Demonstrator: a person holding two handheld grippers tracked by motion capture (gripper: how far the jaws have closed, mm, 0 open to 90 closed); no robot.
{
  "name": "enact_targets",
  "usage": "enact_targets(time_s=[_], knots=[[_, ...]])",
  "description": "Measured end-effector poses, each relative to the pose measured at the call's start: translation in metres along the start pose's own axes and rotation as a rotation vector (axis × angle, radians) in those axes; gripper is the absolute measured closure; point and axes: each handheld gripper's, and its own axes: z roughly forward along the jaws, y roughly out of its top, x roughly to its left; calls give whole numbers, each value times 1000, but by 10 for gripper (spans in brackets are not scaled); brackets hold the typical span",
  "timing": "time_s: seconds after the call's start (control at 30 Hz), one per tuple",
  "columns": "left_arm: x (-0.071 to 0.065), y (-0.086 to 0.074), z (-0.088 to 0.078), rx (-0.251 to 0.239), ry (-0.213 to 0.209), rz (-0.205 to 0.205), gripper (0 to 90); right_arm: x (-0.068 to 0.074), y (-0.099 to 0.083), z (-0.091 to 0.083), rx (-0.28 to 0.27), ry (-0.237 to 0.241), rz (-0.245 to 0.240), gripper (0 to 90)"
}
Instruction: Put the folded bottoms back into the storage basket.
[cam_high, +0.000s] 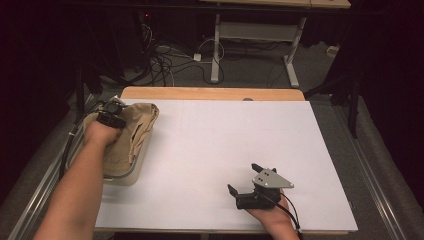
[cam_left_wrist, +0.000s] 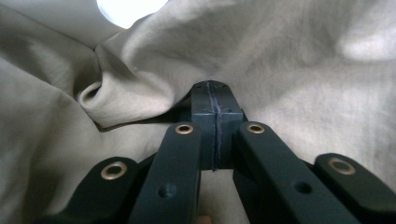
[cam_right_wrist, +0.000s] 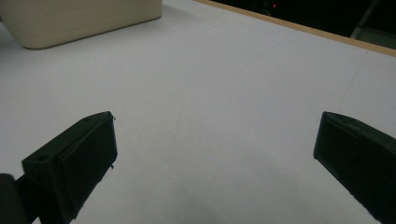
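A crumpled beige cloth (cam_high: 136, 126) fills a pale bin (cam_high: 127, 177) at the table's left edge. My left gripper (cam_high: 111, 116) reaches down into that bin. In the left gripper view its jaws are pressed together at the tips (cam_left_wrist: 214, 91), and folds of the cloth (cam_left_wrist: 140, 70) gather tightly toward them, so a pinch of fabric appears caught there. My right gripper (cam_high: 243, 177) rests low near the table's front edge, right of centre. It is open, with bare white surface between its fingers (cam_right_wrist: 217, 135).
The white table top (cam_high: 225, 130) has a wooden strip along its far edge (cam_high: 210, 93). The bin's corner (cam_right_wrist: 84, 18) appears far off in the right gripper view. Beyond the table stand a desk frame (cam_high: 216, 45) and loose cables on the floor.
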Motion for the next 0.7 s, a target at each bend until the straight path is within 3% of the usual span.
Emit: enact_targets(time_s=[0.1,0.23,0.43,0.53,0.7], knots=[[0,-1,-7,-14,0,3,874,-1,-1,-2,-9,-4,5,5],[-8,-1,-25,-37,-34,25,877,-1,-3,-5,-22,-9,9,5],[-34,4,-58,-104,-84,106,877,0,-5,-7,-38,-2,14,5],[-48,8,-61,-111,-106,143,877,2,-3,-8,-50,0,12,5],[-66,15,-45,-103,-133,150,876,2,-2,-8,-58,6,9,6]])
